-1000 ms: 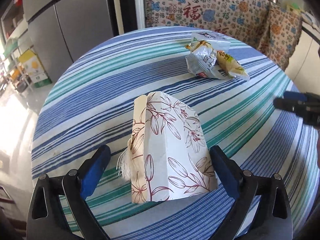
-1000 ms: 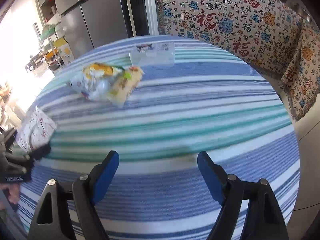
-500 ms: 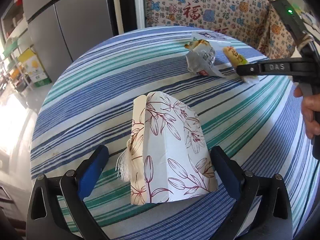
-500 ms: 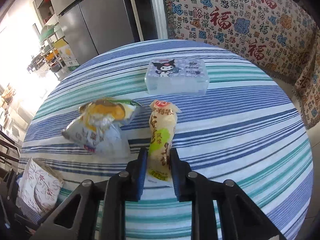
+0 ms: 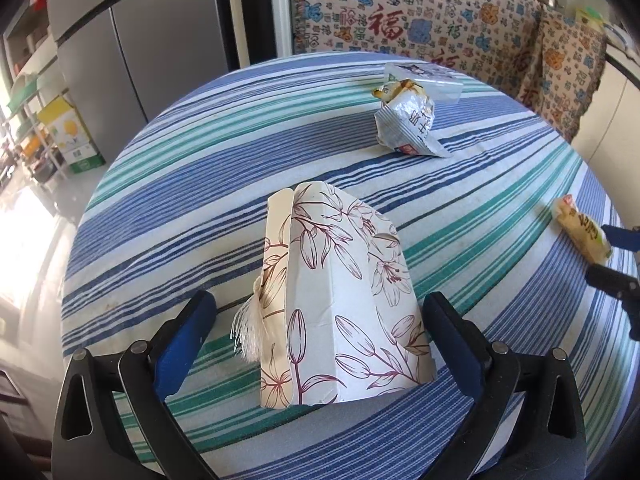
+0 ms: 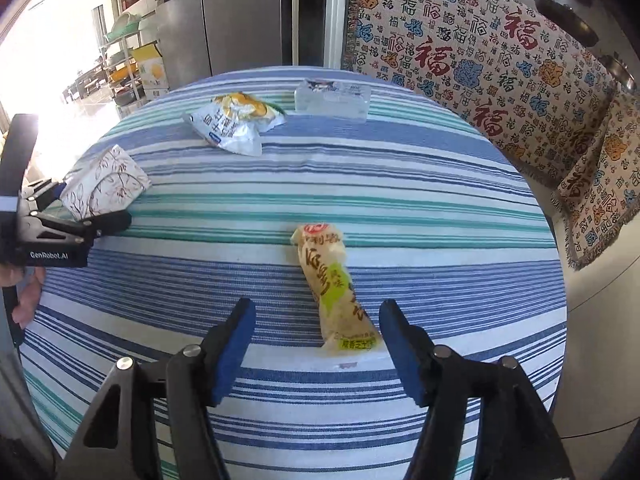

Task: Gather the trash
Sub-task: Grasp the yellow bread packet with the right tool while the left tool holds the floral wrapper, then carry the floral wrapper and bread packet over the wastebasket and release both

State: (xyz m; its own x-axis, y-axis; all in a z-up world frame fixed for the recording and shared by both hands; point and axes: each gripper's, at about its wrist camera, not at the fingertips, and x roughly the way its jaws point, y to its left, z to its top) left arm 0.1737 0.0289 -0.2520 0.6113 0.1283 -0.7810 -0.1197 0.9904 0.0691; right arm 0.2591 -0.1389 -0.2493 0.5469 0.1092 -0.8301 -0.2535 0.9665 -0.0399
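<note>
Yellow-green snack wrapper (image 6: 336, 292) now lies flat on the striped tablecloth (image 6: 420, 184) between my right gripper's (image 6: 318, 344) blue pads, nearer the right pad but not pinched by either. Half a sec ago those pads were clamped tight on it next to the crumpled bag; since then the jaws have just been opening, approx halfway now, and the wrapper sits closer to my edge of the table, well apart from the other trash.

Left side: no change vs earlier. Left gripper (image 5: 320, 332) hangs w/ jaws wide, either side of the floral paper box (image 5: 340, 304); pads don't touch it. Box stands upright, a cream tassel (image 5: 250, 332) hanging at its left side.

Count:
- 2 pcs of trash: the long wrapper, plus 1 crumpled silver-white snack bag (image 6: 236, 124) toward the far side.
- 1 floral box.
- 1 clear plastic container (image 6: 332, 98) w/ a cartoon lid, far edge, just beside the crumpled bag.
- 2 grippers; a bit of hand (image 6: 26, 300) shows under the left one in the right wrist view.

Bkgd: grey fridge (image 6: 228, 20), patterned throw (image 6: 480, 60) over a sofa.
</note>
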